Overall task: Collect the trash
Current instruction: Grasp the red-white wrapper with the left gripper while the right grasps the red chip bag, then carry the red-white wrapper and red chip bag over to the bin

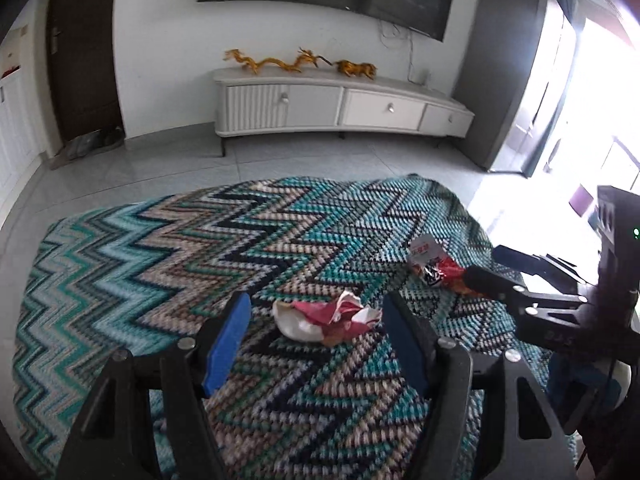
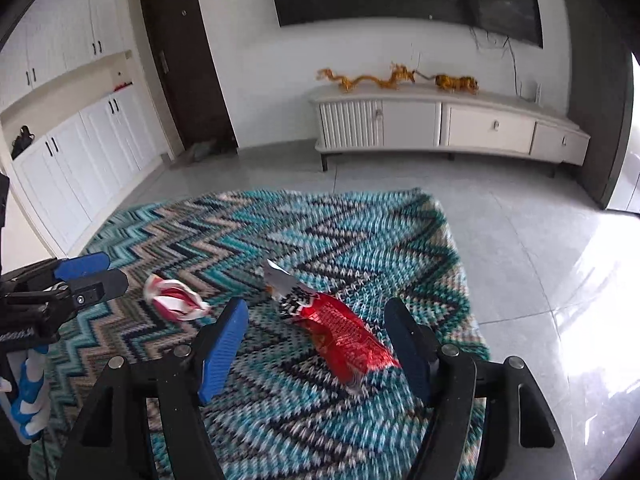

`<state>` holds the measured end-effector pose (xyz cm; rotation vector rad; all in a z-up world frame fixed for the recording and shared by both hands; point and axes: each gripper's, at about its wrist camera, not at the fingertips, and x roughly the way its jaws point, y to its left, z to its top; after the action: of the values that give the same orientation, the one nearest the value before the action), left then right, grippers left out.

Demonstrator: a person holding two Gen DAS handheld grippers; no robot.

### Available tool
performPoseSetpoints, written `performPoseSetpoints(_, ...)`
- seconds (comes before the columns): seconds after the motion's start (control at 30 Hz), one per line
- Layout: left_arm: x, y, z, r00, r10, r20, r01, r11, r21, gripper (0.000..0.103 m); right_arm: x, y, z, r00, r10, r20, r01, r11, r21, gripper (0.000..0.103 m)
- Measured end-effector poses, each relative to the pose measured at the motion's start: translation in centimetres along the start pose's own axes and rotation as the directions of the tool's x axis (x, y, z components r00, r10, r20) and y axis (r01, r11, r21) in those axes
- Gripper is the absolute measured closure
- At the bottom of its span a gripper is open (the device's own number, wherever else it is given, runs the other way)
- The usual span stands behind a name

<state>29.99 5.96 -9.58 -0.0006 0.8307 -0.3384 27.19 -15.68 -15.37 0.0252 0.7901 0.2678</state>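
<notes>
A crumpled red-and-white wrapper (image 1: 326, 318) lies on the zigzag cloth (image 1: 168, 240), between the fingers of my open left gripper (image 1: 316, 312), just ahead of the tips. It also shows in the right wrist view (image 2: 174, 298). A red snack bag (image 2: 340, 328) with a torn white-and-black top lies between the fingers of my open right gripper (image 2: 316, 316). The bag shows in the left wrist view (image 1: 434, 266) with the right gripper (image 1: 486, 268) at it. The left gripper (image 2: 94, 274) shows in the right wrist view at the left edge.
The cloth (image 2: 360, 240) covers a low table whose far edge drops to grey tiled floor (image 1: 280, 160). A white TV cabinet (image 1: 340, 106) with gold figurines stands at the far wall under a TV. White cupboards (image 2: 80, 148) and a dark door (image 2: 184, 64) stand left.
</notes>
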Motion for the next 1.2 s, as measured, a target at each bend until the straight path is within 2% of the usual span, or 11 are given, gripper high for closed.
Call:
performPoseSetpoints(0.13, 3.2, -0.8, 0.4, 0.999, -0.018, -0.043, 0.020, 0.998, 0.053, 0.036, 2.7, -0.4, 0.1, 0.998, -0.012, -0.058, 0.011, 1.000, -0.015, 0.040)
performPoseSetpoints(0.33, 4.3, -1.2, -0.7, 0.997, -0.031, -0.069, 0.037, 0.996, 0.077, 0.036, 2.9, -0.2, -0.8, 0.995, 0.003, -0.102, -0.007, 0.999, -0.042, 0.061)
performPoseSetpoints(0.37, 4.3, -1.3, -1.0, 0.996, -0.037, -0.080, 0.043, 0.996, 0.078, 0.037, 2.7, 0.0, -1.0, 0.994, 0.004, -0.106, -0.009, 0.999, -0.048, 0.071)
performPoseSetpoints(0.4, 4.2, -1.4, -1.4, 0.996, -0.033, -0.089, 0.040, 0.996, 0.084, 0.037, 2.5, 0.0, -1.2, 0.994, 0.002, -0.114, -0.007, 0.999, -0.050, 0.071)
performPoseSetpoints(0.43, 4.2, -1.6, -1.8, 0.995, -0.016, -0.095, 0.025, 0.995, 0.095, 0.039, 2.4, 0.0, -1.3, 0.993, 0.001, -0.115, -0.006, 0.999, -0.050, 0.071)
performPoseSetpoints(0.57, 3.7, -1.5, -3.1, 0.995, -0.002, -0.097, 0.010, 0.997, 0.078, 0.070, 1.4, 0.5, -2.3, 0.993, 0.013, -0.116, -0.019, 0.998, -0.056, 0.072)
performPoseSetpoints(0.67, 2.7, -0.9, -3.3, 0.995, -0.048, -0.093, 0.049, 0.999, 0.018, 0.087, 0.3, 0.8, -3.0, 0.994, 0.027, -0.106, -0.031, 0.999, -0.044, 0.073)
performPoseSetpoints(0.9, 0.0, -0.7, -3.1, 0.998, -0.062, -0.032, 0.061, 0.998, -0.028, 0.085, -3.5, 1.6, -4.4, 0.994, 0.080, -0.073, -0.083, 0.996, -0.037, 0.073)
performPoseSetpoints(0.93, -0.2, -0.6, -2.8, 0.997, -0.069, -0.020, 0.068, 0.997, -0.039, 0.082, -4.0, 1.7, -4.5, 0.994, 0.089, -0.069, -0.092, 0.995, -0.034, 0.073)
performPoseSetpoints(1.03, 0.1, -0.9, -1.5, 0.999, -0.046, 0.011, 0.047, 0.998, -0.035, 0.041, -5.1, 1.7, -4.7, 0.993, 0.110, -0.054, -0.111, 0.993, -0.026, 0.073)
performPoseSetpoints(1.2, 3.0, -2.0, 0.4, 1.000, -0.003, 0.004, 0.003, 1.000, -0.015, 0.038, -6.2, 1.1, -4.7, 0.991, 0.129, -0.026, -0.129, 0.992, 0.003, 0.073)
